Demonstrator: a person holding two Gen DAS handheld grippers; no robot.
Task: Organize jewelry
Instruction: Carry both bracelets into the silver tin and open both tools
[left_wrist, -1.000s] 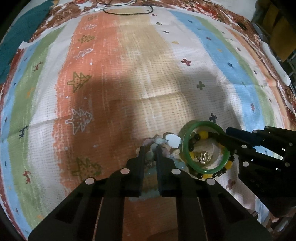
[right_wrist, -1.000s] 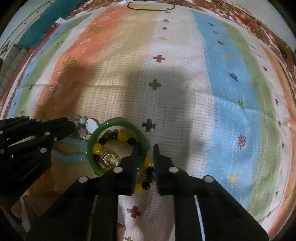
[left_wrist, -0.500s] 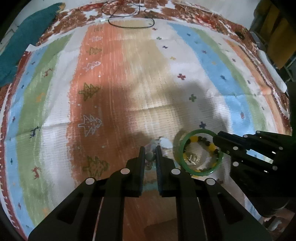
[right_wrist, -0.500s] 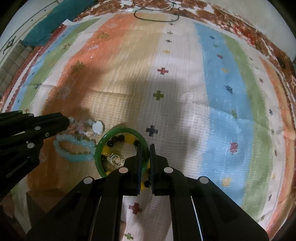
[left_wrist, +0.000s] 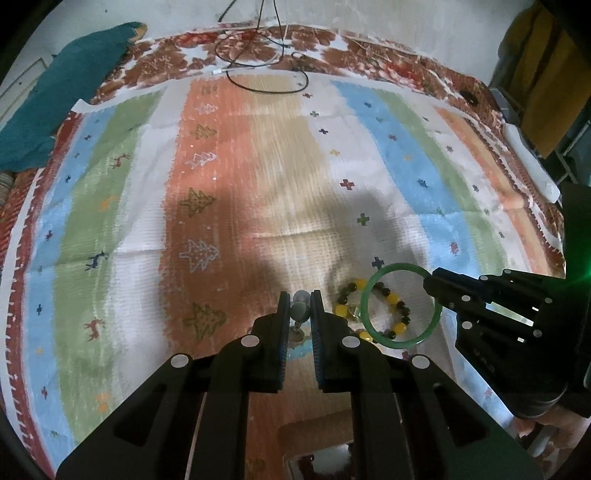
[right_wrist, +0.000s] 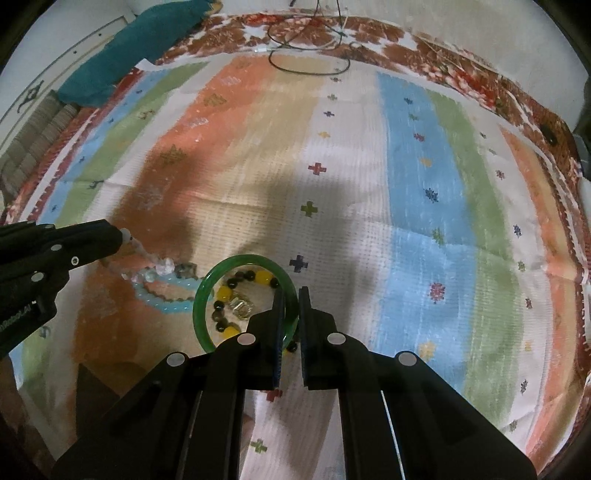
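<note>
Both pieces now lifted off the striped woven cloth (left_wrist: 229, 155): left gripper (left_wrist: 300, 314) clamping pale grey-green bead strand (left_wrist: 300, 310), right gripper (right_wrist: 290, 302) clamping glossy green bangle (right_wrist: 207, 291), separating the pile

Dim; fisheye-warped edges; cloth slightly blurred, perhaps motion.

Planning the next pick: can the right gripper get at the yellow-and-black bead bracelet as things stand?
Probably not yet. The right gripper is shut on the green bangle, so its jaws are occupied. The yellow-and-black bead bracelet lies on the striped cloth just beneath it, otherwise uncovered.
</note>
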